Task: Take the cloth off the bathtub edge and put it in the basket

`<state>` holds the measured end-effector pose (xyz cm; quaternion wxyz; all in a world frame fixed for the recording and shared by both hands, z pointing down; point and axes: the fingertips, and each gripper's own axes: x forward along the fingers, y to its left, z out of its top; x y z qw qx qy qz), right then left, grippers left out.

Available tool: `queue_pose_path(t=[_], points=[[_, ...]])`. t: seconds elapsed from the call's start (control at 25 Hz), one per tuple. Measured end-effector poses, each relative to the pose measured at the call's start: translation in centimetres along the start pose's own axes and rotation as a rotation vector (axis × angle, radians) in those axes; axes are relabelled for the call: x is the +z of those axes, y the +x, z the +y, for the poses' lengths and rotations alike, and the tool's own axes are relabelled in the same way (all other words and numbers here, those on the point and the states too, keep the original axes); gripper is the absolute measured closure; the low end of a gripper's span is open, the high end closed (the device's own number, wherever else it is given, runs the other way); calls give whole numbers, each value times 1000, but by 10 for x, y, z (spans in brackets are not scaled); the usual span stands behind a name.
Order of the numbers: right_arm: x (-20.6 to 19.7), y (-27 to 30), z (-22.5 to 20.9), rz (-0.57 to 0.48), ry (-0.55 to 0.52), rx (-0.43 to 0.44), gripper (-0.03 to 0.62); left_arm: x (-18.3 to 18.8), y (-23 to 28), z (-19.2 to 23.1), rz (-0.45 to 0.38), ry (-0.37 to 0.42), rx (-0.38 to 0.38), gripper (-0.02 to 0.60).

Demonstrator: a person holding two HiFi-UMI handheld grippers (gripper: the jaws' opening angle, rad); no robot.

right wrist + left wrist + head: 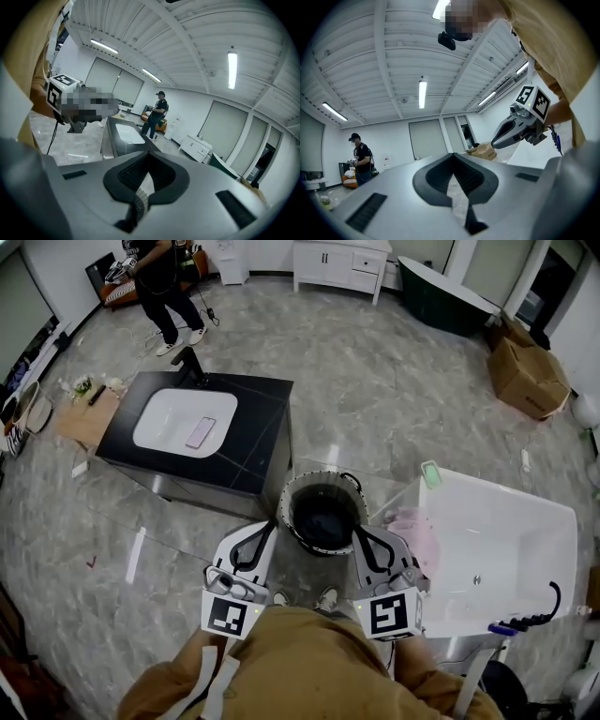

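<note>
Both hand-held grippers are just held side by side, close in front of the person's tan shirt (309, 662). The left hand-held gripper (271, 525) has its jaws together, and its own view backs that up: the dark pads meet at the tip with nothing caught in them. Same deal for the right hand-held gripper (362, 530), jaws together and empty, and its own view shows the same.

Straight ahead of the two tips, pretty much between them, sits the basket (292, 495). It's round and dark inside, with a pale patterned rim. Can't make out what's in it, too dark.

The cloth (420, 538) is pink and bunched up just to the right of the right hand-held gripper, lying on the near left edge of the white bathtub (525, 521). It's right beside that hand-held gripper but not in the jaws. Whether it actually touches the housing I can't tell. Farther along the tub edge, ahead and right of the right hand-held gripper, there's a small green thing (431, 474) on the corner. A black hose (536, 620) lies over the rim well off to its right.

Ahead and left of the left hand-held gripper is a black surface (258, 427) with a white basin (164, 418) and a phone (200, 432) lying in it. Way past that, a person (164, 282) in dark clothes stands on the marble floor (375, 381). A cardboard box (525, 376) sits off to the far right.
</note>
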<state>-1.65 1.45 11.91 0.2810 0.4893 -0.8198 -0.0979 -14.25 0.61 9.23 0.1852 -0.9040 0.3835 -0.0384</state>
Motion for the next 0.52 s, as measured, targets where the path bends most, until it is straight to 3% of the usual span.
queue_pose_path(t=[0.52], points=[[14, 19, -9, -25, -16, -1, 588, 7, 14, 14, -27, 10, -13, 574]])
